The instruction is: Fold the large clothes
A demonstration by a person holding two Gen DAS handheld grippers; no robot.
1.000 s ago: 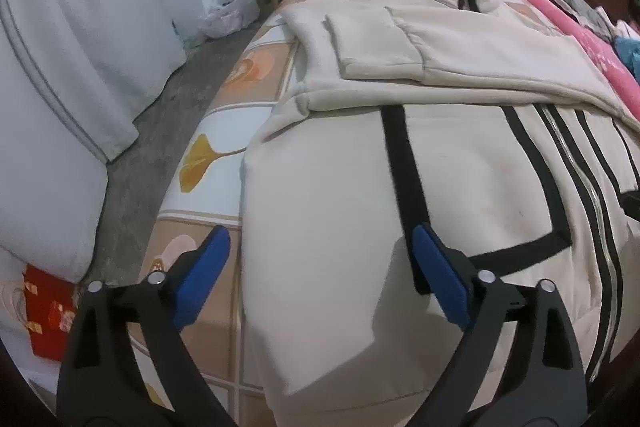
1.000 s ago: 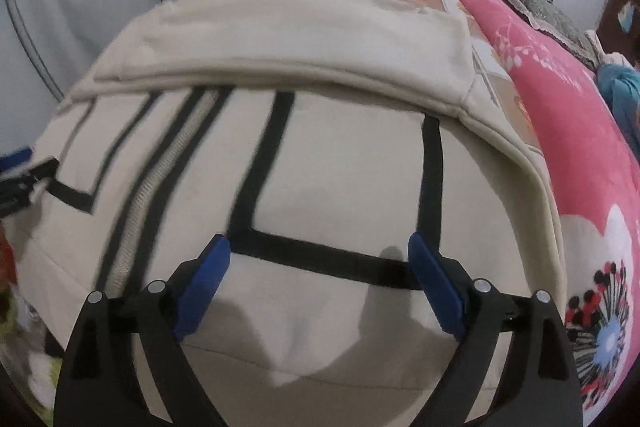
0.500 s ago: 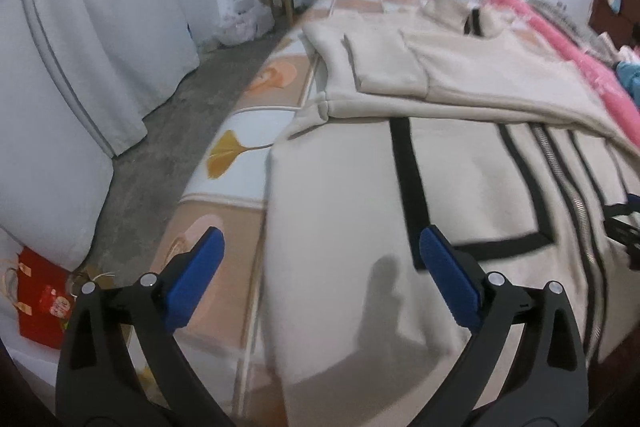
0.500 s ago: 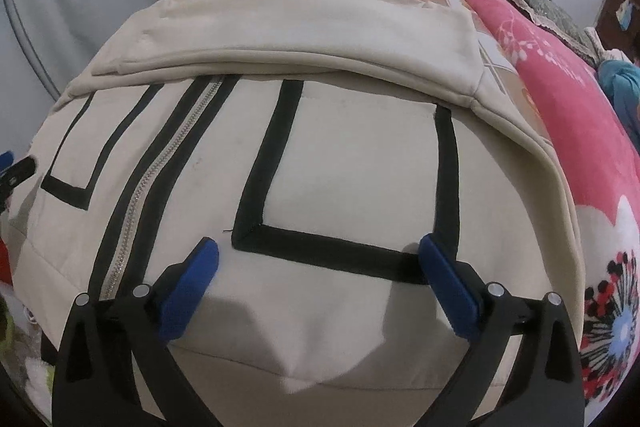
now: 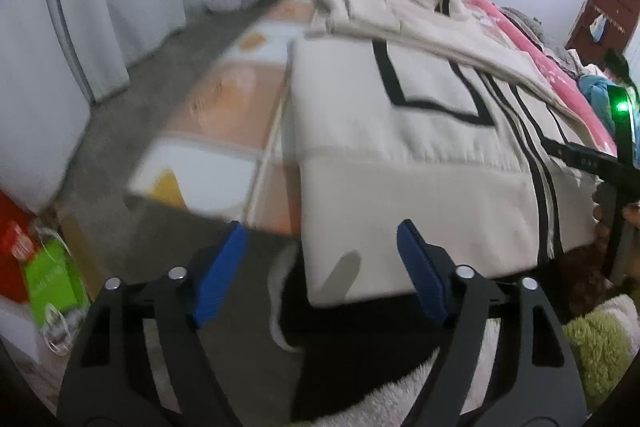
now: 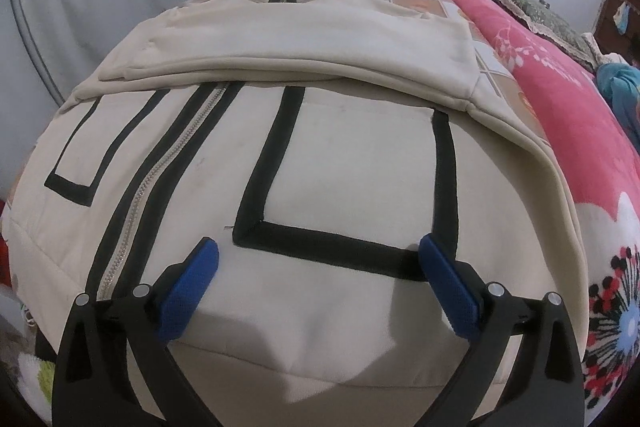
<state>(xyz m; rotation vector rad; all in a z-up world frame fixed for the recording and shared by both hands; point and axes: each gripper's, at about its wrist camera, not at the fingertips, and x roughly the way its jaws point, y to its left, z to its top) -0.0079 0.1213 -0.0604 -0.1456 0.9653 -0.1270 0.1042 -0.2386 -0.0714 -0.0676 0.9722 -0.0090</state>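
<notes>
Cream jacket (image 6: pixel 328 163) spread flat on the bed (image 5: pixel 224 107), sleeves folded across its chest.

Your left gripper (image 5: pixel 320 259) is closing over the jacket's lower left corner, pads not yet pressing; this view is blurred and the red box (image 5: pixel 16 243) at the left has unreadable print. Bare floor (image 5: pixel 132 115) runs alongside the bed. Your right gripper (image 6: pixel 318 283) hangs wide apart above the hem, gripping nothing; a pink blanket (image 6: pixel 560 99) crowds its right side.

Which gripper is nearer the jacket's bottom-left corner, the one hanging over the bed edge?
Left. The left gripper has that jacket corner between its closing jaws, untouched. The right gripper hovers open over the hem beyond the zipper.
</notes>
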